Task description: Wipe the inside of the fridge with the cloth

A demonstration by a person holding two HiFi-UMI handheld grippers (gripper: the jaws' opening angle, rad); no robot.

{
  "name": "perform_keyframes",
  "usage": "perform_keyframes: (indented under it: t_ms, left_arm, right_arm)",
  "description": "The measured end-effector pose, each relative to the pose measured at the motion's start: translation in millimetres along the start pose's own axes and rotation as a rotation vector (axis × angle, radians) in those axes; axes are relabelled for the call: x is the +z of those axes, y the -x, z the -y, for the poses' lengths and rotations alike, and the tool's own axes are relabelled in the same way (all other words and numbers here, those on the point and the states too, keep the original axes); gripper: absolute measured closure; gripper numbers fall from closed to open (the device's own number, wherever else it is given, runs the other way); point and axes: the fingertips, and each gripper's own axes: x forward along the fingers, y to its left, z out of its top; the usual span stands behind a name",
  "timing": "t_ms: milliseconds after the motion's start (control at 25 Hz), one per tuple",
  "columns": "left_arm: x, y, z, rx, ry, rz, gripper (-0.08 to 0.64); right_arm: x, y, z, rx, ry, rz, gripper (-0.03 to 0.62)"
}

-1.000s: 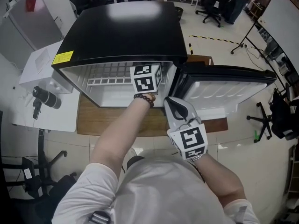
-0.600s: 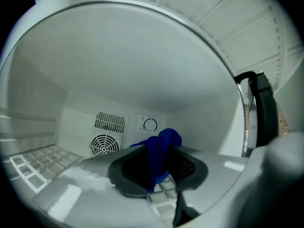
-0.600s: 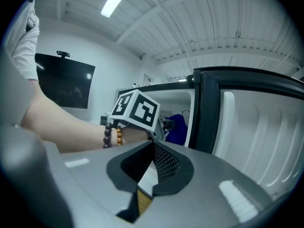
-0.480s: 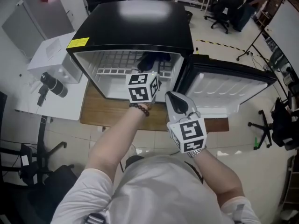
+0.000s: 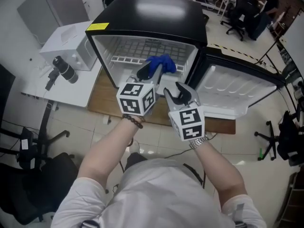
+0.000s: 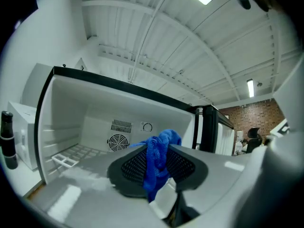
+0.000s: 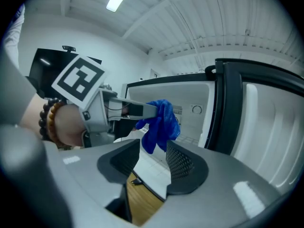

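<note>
Head view, fuzzy blue cloth (image 5: 160, 63), glossy fridge (image 5: 152, 13)

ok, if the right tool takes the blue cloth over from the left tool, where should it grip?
Probably the loose lower fold of the bunched blue fabric cloth, hanging free below the left tool, which is shut on its top. Come from the side opposite that tool, a jaw either side of the fold. The right tool has just been opening its jaws; nothing is between them.

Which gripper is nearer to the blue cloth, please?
Left. The left gripper is shut on the blue cloth at the fridge opening; the right gripper sits beside it, jaws just opened, nothing between them.
</note>
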Motion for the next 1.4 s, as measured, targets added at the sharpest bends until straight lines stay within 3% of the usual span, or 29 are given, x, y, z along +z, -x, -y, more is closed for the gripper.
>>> perform_keyframes:
  t_ms: [360,760,1160,1400]
  left_arm:
    - [-17.5,65.2,-0.1,0.014,0.019,-0.07,0.449]
    - [-34.1,101.6,-13.0,-0.022,0.075,-0.138,0.448]
    - [-44.4,109.0,-48.7,-0.066,0.081,-0.195,0.425]
    - [-55.3,115.1,-88.5,0.001,0.015,-0.228,0.312]
  right_arm:
    - [0.8,-18.6,-58.2,0.178,0.028,0.032,0.318]
    - [13.3,-46.1,-97.7,0.206,0.032,0.056,0.319]
    - [8.3,-80.5,-127.0,0.198,0.041,0.068,0.493]
    - [-5.4,-110.1,-130.1,0.162,0.024,0.036,0.514]
